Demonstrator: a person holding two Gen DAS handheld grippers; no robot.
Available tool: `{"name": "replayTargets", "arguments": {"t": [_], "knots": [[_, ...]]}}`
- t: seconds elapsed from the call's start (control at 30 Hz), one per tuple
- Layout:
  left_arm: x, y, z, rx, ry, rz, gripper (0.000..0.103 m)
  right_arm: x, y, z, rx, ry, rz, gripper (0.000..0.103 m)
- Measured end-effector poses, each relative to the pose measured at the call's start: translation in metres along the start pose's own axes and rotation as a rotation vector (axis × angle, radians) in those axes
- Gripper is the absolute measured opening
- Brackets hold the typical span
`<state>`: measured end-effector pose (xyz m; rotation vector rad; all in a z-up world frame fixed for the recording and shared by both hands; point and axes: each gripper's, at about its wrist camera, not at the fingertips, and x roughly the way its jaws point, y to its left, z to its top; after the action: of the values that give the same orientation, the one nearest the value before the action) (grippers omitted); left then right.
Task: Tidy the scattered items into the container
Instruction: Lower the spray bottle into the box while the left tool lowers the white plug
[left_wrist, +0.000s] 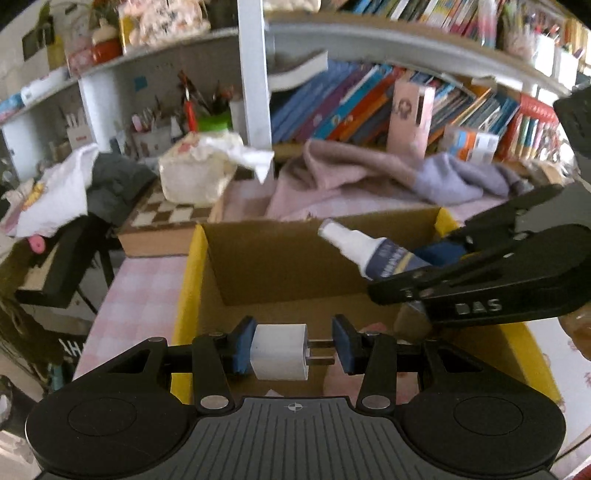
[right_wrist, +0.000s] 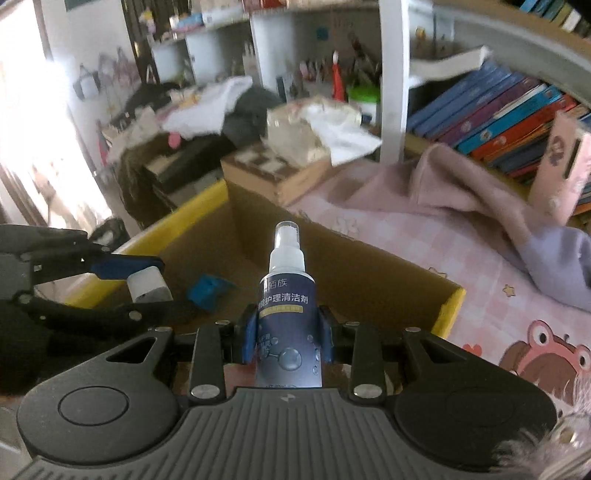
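Note:
A cardboard box (left_wrist: 280, 258) with yellow flap edges stands open on the pink checked table; it also shows in the right wrist view (right_wrist: 332, 258). My left gripper (left_wrist: 291, 349) is shut on a white plug charger (left_wrist: 279, 351), held over the box's near edge; it shows from the side in the right wrist view (right_wrist: 147, 288). My right gripper (right_wrist: 288, 336) is shut on a dark blue spray bottle (right_wrist: 286, 314) with a white nozzle, held over the box; the bottle also shows in the left wrist view (left_wrist: 369, 251). A blue item (right_wrist: 208, 291) lies inside the box.
A chessboard box (left_wrist: 166, 225) with a tissue pack (left_wrist: 195, 173) on it stands behind the box to the left. A pink and lilac cloth (right_wrist: 461, 199) lies behind it. Shelves of books (left_wrist: 369, 103) and pen pots (left_wrist: 210, 118) line the back.

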<state>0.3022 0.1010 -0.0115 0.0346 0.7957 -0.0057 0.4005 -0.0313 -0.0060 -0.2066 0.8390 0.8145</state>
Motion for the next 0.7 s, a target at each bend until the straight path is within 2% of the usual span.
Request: {"name": "replayTargets", "arguments": {"t": [0.3, 0.53, 0.57, 0.63, 0.7], "knots": [[0.031, -0.006, -0.005, 0.061, 0.098, -0.032, 0.044, 0.049, -0.004, 0.009, -0.075, 0.141, 0.011, 0.031], [0.029, -0.009, -0.002, 0.083, 0.084, -0.039, 0.046, 0.054, -0.007, 0.01, -0.064, 0.167, 0.033, 0.031], [0.026, -0.01, -0.001, 0.088, 0.071, -0.041, 0.048, 0.052, -0.007, 0.01, -0.064, 0.158, 0.03, 0.032], [0.02, -0.014, 0.0, 0.102, 0.041, -0.035, 0.063, 0.046, -0.007, 0.01, -0.066, 0.119, 0.023, 0.032], [0.012, -0.017, 0.001, 0.121, 0.012, -0.03, 0.069, 0.039, -0.009, 0.011, -0.042, 0.096, 0.029, 0.034]]}}
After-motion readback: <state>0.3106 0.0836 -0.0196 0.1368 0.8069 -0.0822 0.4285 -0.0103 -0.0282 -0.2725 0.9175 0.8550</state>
